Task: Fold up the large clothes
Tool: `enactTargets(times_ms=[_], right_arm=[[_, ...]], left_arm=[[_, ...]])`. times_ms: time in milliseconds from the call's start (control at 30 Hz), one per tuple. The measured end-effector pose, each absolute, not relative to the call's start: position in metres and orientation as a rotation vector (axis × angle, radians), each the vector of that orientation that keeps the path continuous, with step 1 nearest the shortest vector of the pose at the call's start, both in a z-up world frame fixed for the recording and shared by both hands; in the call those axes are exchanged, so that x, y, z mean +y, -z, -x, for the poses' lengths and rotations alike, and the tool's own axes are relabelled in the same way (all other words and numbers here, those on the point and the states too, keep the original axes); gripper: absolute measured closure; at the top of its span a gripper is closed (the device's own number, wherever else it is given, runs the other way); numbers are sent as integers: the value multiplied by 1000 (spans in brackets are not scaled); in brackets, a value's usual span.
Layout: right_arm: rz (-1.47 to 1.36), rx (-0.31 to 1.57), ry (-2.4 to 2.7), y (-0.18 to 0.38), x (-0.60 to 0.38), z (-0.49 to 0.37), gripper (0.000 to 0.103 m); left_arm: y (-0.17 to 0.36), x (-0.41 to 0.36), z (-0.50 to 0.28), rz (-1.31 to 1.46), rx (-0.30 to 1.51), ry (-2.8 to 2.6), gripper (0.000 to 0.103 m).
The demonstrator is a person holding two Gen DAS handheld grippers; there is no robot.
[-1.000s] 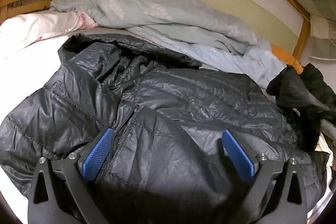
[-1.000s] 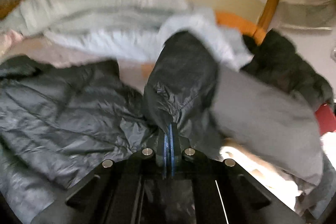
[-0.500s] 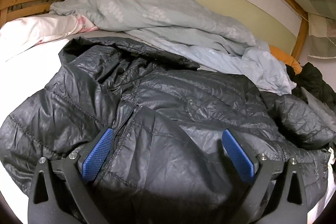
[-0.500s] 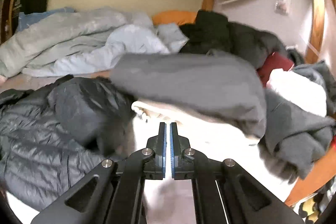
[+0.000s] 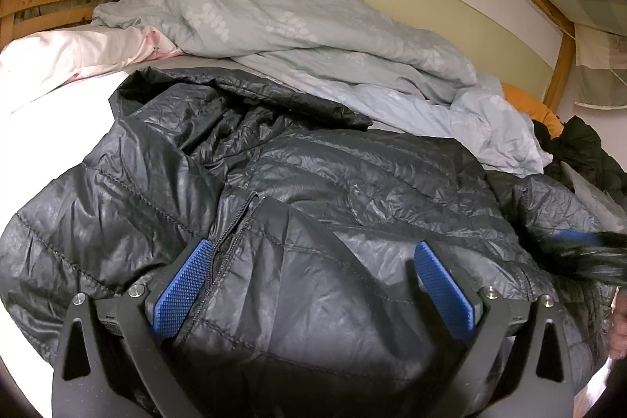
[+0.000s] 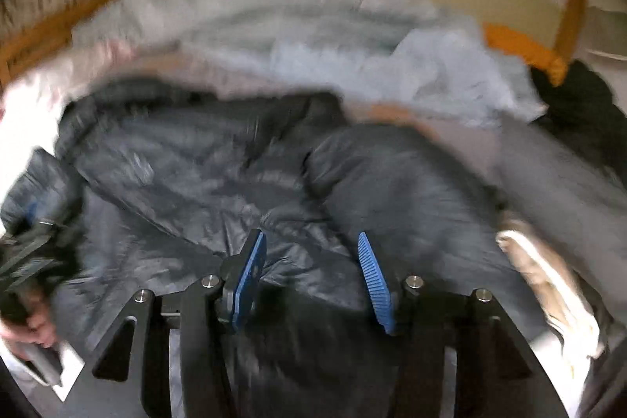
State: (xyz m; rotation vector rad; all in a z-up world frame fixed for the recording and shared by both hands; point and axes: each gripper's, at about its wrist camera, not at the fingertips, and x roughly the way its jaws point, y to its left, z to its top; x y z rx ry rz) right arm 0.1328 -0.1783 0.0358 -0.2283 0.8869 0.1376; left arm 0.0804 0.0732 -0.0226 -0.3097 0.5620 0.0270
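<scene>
spread flat across bed [image 5: 58,112]: black puffer jacket [image 5: 352,190], prob. light, soft, slick-shelled, best pinched at hem or sleeve cuff; left gripper [image 5: 313,281] wide open over it, right gripper [image 6: 309,273] opening, nothing held.

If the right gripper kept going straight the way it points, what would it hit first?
Most likely the black puffer jacket: the right gripper, its jaws opening with nothing pinched, points down at the fabric. Blur hides the exact spot.

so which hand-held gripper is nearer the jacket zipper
Left. The left hand-held gripper has the zipper right by its left finger; the right hand-held gripper is over the jacket's sleeve side, jaws opening.
</scene>
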Motion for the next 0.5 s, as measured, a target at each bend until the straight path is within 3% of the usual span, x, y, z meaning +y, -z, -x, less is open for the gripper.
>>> enactTargets(times_ms=[100,300,400,433,500], right_arm=[[304,960,-43,-10,-174,-169,52],[675,754,327,-8,-186,-185,52],[776,793,369,1,-206,-197,53],[760,790,406,0,-215,-201,57],[676,756,464,-10,-240,-199,92]], left_arm=[[23,74,-80,308,563,-27,1],[25,73,-81,298,575,-32,1],[25,72,-82,298,579,-33,1],[26,72,-83,298,579,-33,1],[25,72,-83,295,580,-35,1]])
